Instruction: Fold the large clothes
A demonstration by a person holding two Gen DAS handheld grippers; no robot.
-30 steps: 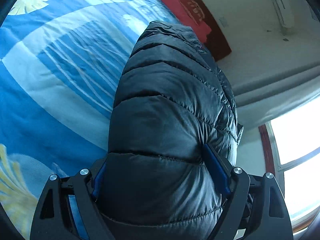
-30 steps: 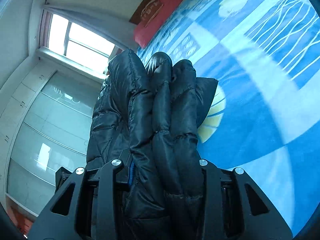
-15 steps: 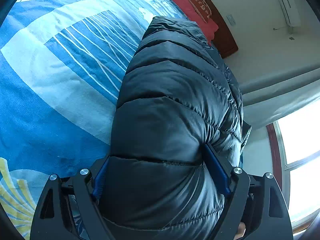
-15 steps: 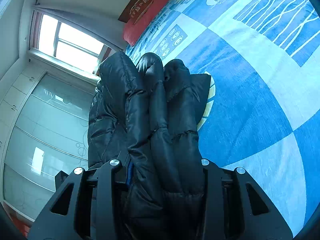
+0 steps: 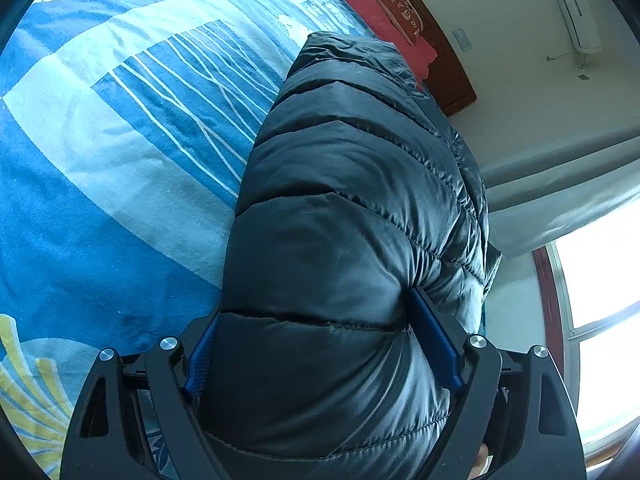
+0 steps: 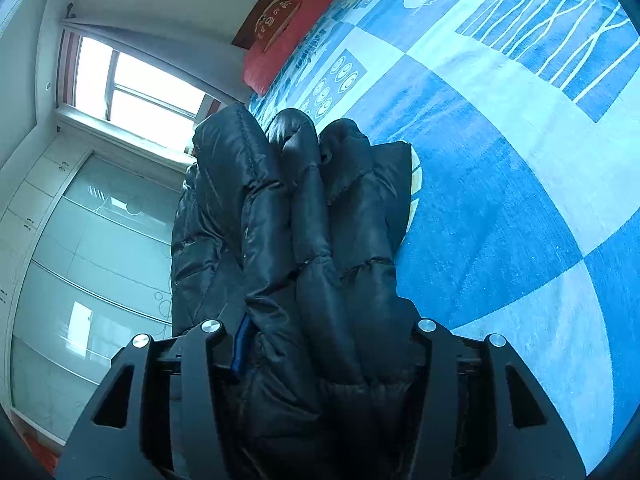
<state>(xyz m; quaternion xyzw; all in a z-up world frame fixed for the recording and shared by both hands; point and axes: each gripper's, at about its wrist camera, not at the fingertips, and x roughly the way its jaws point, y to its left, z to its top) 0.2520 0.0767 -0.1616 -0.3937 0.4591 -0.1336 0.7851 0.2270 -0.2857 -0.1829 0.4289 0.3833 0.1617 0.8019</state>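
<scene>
- My left gripper point(image 5: 320, 344) has its fingers point(image 5: 434, 338) spread wide, pinching the folded black puffer jacket point(image 5: 344, 240) above the blue bed point(image 5: 100, 160).
- My right gripper point(image 6: 320, 344) has just been opening; jacket folds point(image 6: 320, 240) fill the gap and hide the pads, so any pressing is unclear.
- Both fingertips are buried.

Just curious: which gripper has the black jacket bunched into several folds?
The right gripper: three puffy folds of black jacket sit between its jaws, which have just been opening. The left gripper holds one smooth panel.
</scene>
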